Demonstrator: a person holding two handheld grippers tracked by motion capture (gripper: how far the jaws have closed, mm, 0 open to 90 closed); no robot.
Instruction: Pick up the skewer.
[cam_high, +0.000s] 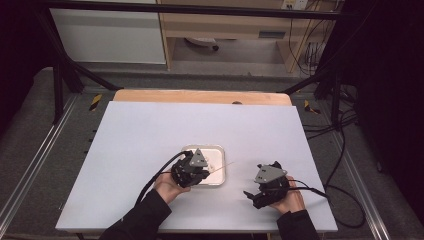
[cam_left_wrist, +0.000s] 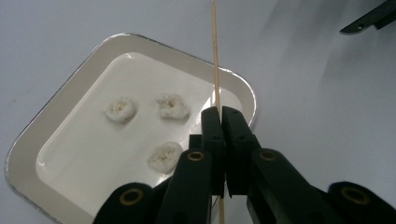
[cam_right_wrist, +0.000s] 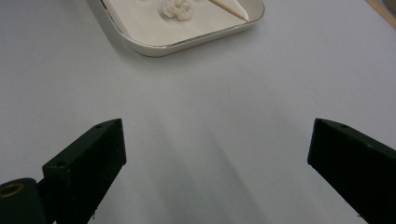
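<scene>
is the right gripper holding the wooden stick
No, the right gripper has its jaws wide apart over bare table, while the wooden stick is clamped in the left gripper.

So the tabletop (cam_high: 150, 130) is a plain white sheet, with a strip of bare wood (cam_high: 200, 96) poking out along the far edge. Grey floor (cam_high: 30, 130) all around it, metal rails (cam_high: 35, 165) running down both sides, and bits of yellow-black tape (cam_high: 95, 101) near the far corners. Black cables (cam_high: 340, 160) snake over the floor on the right. Behind it there's a white cabinet (cam_high: 107, 35) and a wooden shelf unit (cam_high: 225, 25).
</scene>
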